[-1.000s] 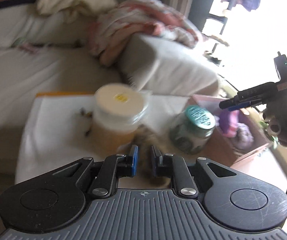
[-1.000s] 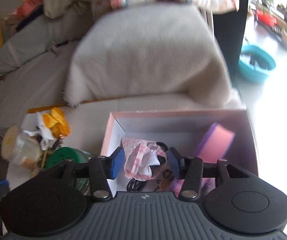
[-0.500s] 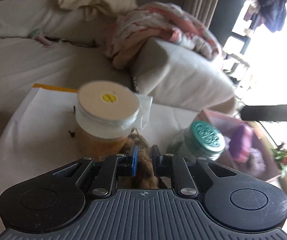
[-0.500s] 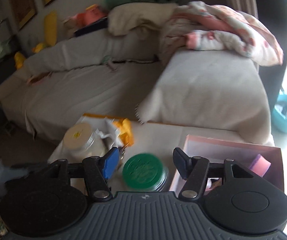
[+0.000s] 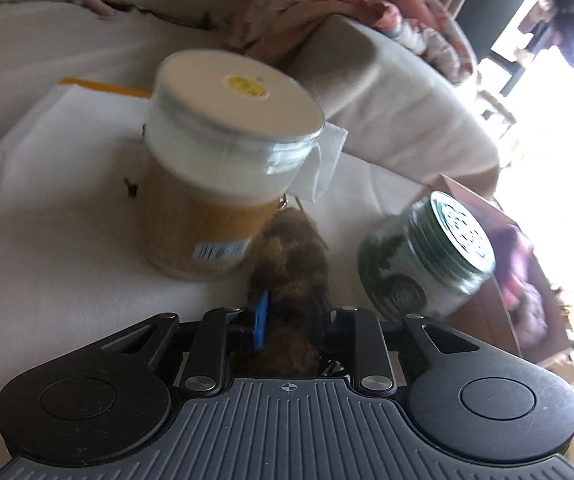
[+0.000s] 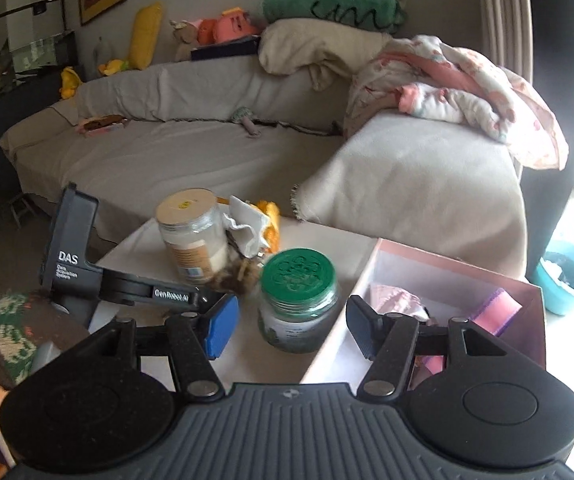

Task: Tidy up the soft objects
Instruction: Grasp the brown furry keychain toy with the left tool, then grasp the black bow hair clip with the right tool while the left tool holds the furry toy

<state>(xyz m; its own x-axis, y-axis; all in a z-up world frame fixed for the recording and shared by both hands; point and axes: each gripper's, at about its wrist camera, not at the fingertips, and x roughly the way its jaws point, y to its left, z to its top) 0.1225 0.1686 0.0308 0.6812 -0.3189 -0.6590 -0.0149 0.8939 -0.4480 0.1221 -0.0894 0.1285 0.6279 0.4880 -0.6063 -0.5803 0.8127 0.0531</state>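
The left gripper (image 5: 291, 320) has its fingers clamped on a brown furry toy (image 5: 291, 264). The toy lies on the white surface (image 5: 47, 216), in the gap between two jars. On its left stands a big jar (image 5: 223, 152) with a cream lid, a small yellow sticker on top and a barcode label low on its side. On its right is a smaller jar (image 5: 423, 256) with a green lid. The lid has a raised pattern, too blurry to read.

The right gripper (image 6: 291, 326) holds nothing, and its blue fingers (image 6: 219, 324) are wide apart. It hangs near the green-lid jar and the pink box (image 6: 439, 268). The box sits at the right of the surface, with pink and purple soft things (image 6: 495, 312) inside.

In the right wrist view, the left gripper's black body reads "DAS" and "GenRobot.AI". Smaller words under "DAS" are too tiny to read.

A couch (image 6: 167, 152) with blankets and stuffed toys is far behind.
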